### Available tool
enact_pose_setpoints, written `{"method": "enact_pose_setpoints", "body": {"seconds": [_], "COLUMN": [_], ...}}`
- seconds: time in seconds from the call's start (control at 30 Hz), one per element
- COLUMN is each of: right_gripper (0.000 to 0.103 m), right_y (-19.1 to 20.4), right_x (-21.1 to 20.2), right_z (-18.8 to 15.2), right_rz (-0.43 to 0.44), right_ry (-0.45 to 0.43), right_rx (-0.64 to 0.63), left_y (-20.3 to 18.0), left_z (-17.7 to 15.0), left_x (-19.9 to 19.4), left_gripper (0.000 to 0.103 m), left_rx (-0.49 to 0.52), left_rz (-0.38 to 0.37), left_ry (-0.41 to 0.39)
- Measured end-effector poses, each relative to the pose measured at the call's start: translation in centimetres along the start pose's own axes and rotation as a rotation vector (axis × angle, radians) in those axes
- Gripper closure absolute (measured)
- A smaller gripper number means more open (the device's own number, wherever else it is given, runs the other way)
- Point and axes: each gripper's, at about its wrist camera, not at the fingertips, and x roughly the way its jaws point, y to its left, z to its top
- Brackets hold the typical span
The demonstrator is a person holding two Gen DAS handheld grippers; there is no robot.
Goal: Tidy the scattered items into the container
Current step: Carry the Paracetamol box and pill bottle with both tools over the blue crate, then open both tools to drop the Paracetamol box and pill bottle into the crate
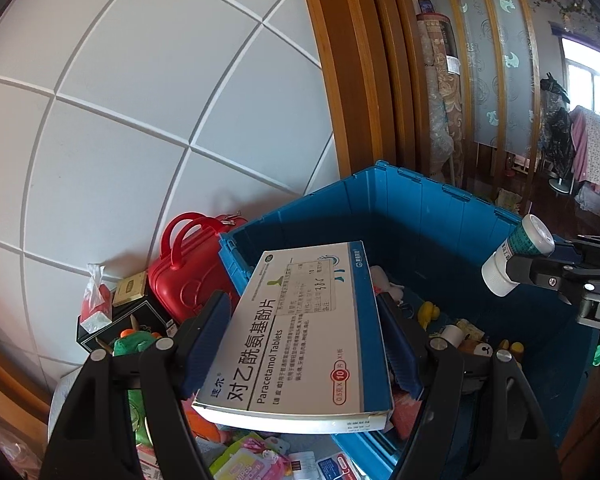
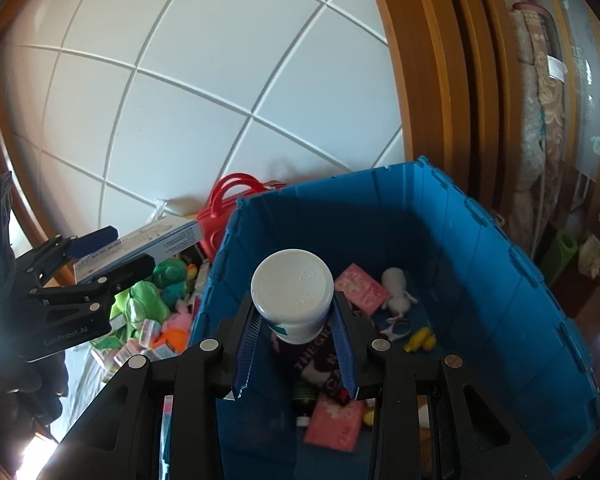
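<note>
Tongs on the left [image 1: 304, 344] clamp a white-and-blue paracetamol tablet box [image 1: 304, 340] at the near-left rim of the blue crate [image 2: 480, 248]. Right tongs [image 2: 294, 346] grip a white-capped pill bottle [image 2: 292, 292] over the crate's interior, above a pink packet [image 2: 360, 288] and yellow duck [image 2: 420, 339].

Daylight is being admitted through the window [image 1: 588, 80]. Edges are being bent and vignetted. Glare is being thrown bottom-left in the right wrist view.

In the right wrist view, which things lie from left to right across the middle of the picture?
Left hand-held gripper holding the paracetamol box → green plush toys → white-capped bottle → pink packet → white toy figure → blue crate wall.
</note>
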Motion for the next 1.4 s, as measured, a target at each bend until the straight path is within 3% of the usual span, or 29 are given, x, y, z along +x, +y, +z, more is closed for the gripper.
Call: {"method": "enact_pose_setpoints", "body": {"seconds": [0.5, 1.4], "right_gripper": [0.068, 0.068], "right_y": [-4.7, -6.5], "right_x": [1.0, 2.4], "right_z": [0.2, 1.4], "right_rz": [-0.087, -0.11], "right_ry": [0.004, 0.008], "right_rx": [0.073, 0.083], "left_y": [-4.3, -5.5], "left_z": [2.4, 5.0], "left_x": [3.5, 5.8], "left_gripper": [0.03, 0.03], "left_rx": [0.068, 0.096], "left_rz": [-0.077, -0.112], "left_ry": [0.017, 0.004]}}
